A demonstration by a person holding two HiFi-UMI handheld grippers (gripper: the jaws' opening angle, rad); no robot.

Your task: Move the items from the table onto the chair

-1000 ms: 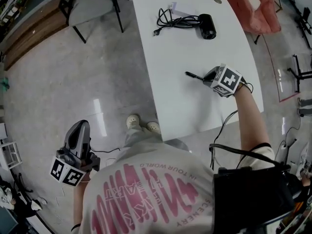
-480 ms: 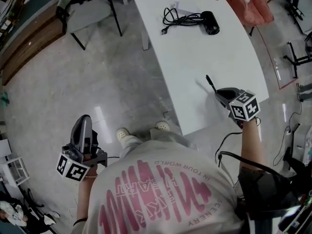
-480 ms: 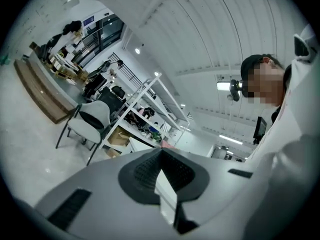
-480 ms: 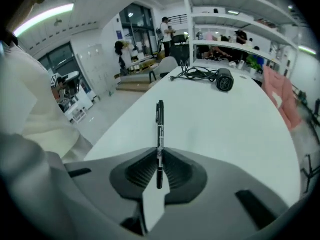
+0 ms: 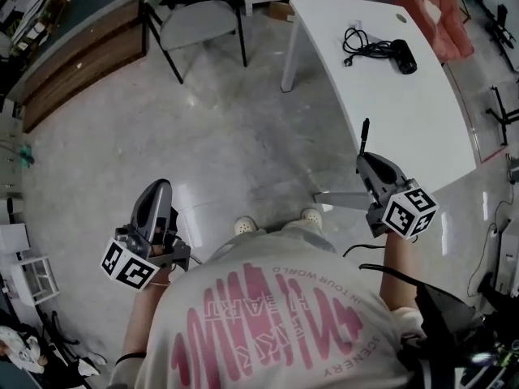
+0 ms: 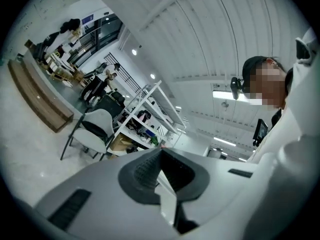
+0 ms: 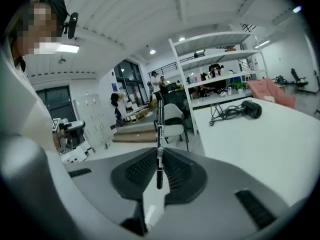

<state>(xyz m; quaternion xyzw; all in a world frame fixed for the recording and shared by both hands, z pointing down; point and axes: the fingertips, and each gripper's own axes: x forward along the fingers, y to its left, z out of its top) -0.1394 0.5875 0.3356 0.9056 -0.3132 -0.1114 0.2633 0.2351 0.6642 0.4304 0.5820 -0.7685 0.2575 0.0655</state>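
Right gripper (image 7: 159, 154) pinching slim black pen (image 7: 160, 134) with pale label band, pen upright, left gripper (image 6: 161, 153) closed, empty

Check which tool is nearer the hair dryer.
Right. The right tool, holding a pen, is beside the table bearing the hair dryer; the left tool is farther, over the floor.

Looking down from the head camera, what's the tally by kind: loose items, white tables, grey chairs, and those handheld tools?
pen: 1
hair dryer: 1
table: 1
chair: 1
grippers: 2, the left gripper and the right gripper, whose fingers hold the pen
Total: 6
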